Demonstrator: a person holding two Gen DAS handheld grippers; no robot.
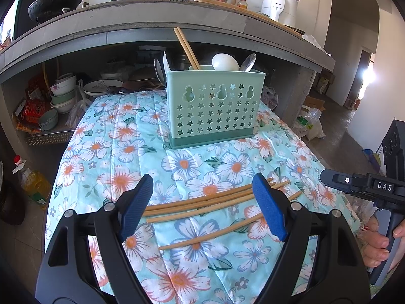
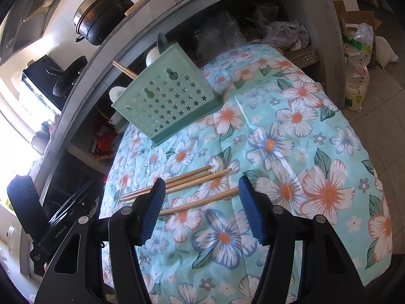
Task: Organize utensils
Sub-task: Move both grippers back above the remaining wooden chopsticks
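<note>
Because the chopsticks lie loose at six o'clock from the holder, both grippers hover there. The left gripper and right gripper have fingers wide apart, holding nothing.

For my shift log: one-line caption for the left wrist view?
Open left gripper above loose chopsticks on floral cloth, green utensil caddy behind.

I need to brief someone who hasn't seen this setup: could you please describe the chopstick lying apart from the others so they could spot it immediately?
On the floral tablecloth, in front of the green star-punched utensil holder, bamboo chopsticks lie loose. The lone chopstick lies nearest the grippers, separated by bare cloth from the bunched chopsticks behind it.
</note>
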